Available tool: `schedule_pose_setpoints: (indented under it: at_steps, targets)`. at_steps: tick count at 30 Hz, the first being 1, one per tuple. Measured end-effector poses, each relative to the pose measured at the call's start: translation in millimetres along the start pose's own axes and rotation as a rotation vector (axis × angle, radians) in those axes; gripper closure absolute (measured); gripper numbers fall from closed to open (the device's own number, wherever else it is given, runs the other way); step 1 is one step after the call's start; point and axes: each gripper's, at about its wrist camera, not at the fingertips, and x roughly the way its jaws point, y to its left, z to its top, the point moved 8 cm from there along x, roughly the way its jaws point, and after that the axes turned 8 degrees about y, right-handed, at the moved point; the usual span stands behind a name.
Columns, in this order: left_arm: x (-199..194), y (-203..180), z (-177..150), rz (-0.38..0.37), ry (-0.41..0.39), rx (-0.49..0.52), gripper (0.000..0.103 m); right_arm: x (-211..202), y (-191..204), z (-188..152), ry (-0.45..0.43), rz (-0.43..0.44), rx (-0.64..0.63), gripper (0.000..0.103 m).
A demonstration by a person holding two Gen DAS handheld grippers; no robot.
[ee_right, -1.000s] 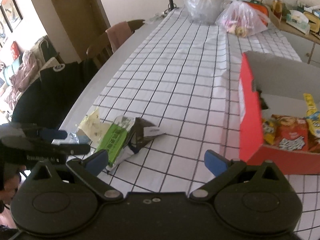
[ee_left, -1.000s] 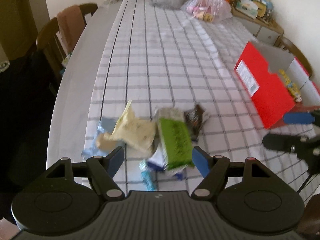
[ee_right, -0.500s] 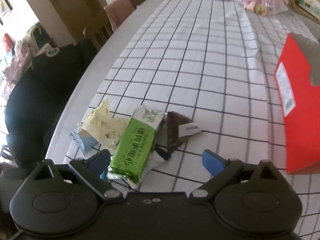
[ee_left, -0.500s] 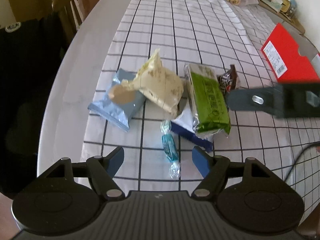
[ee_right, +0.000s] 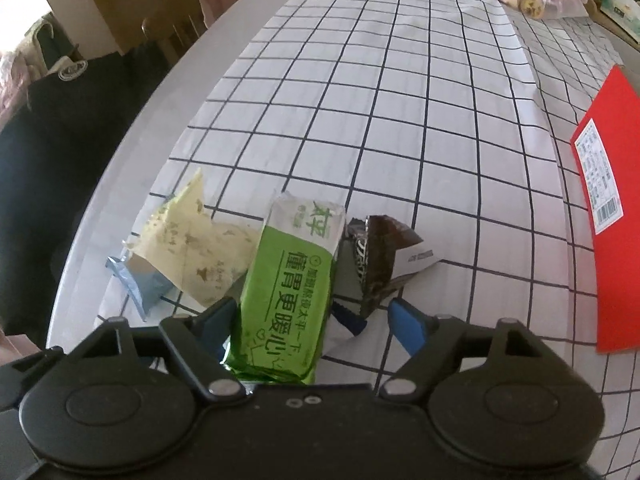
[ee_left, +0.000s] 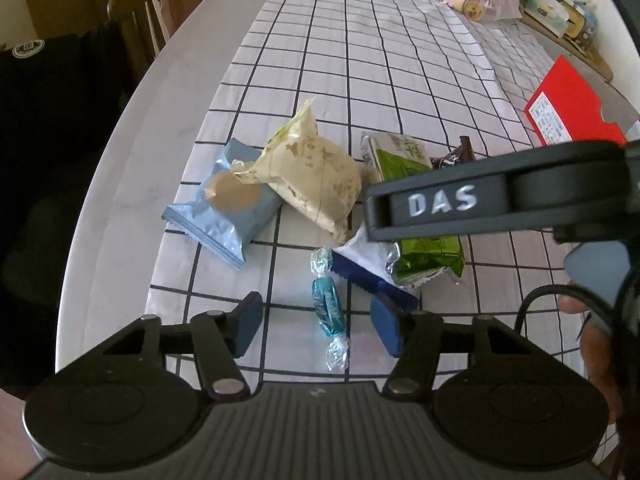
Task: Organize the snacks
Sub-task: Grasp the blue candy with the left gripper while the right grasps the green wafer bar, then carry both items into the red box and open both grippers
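Your right gripper [ee_right: 310,320] straddles the green snack packet [ee_right: 288,300] with fingers apart (gripping nothing). Your left gripper [ee_left: 318,322] gapes around the teal candy [ee_left: 328,308], just beside that packet.

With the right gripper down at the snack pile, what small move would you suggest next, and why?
Probably close the right gripper on the green packet. Its jaws stand open with one on each side of the packet, which lies on top of the pile, and the red box waits further right.
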Motion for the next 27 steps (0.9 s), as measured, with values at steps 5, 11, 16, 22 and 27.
schedule_pose_setpoints:
  at_steps: [5,11,16,22,27]
  targets:
    - [1,-3,2,0.024,-0.009,0.015,0.059,-3,4,0,-0.018,0.013,-0.02,0.04]
    - [0,-2,3,0.033,-0.007,0.014,0.079,-7,5,-2,-0.025,0.033,-0.023,0.062]
    - [1,-1,3,0.027,0.001,0.008,0.092,-12,-1,-7,-0.038,0.036,-0.014,0.062]
    - [-2,4,0,-0.001,0.013,-0.027,0.092,-30,-9,-17,-0.054,0.08,0.004,0.062]
    - [-12,8,-1,-0.027,0.015,-0.051,0.092,-51,-17,-28,-0.068,0.122,0.023,0.062]
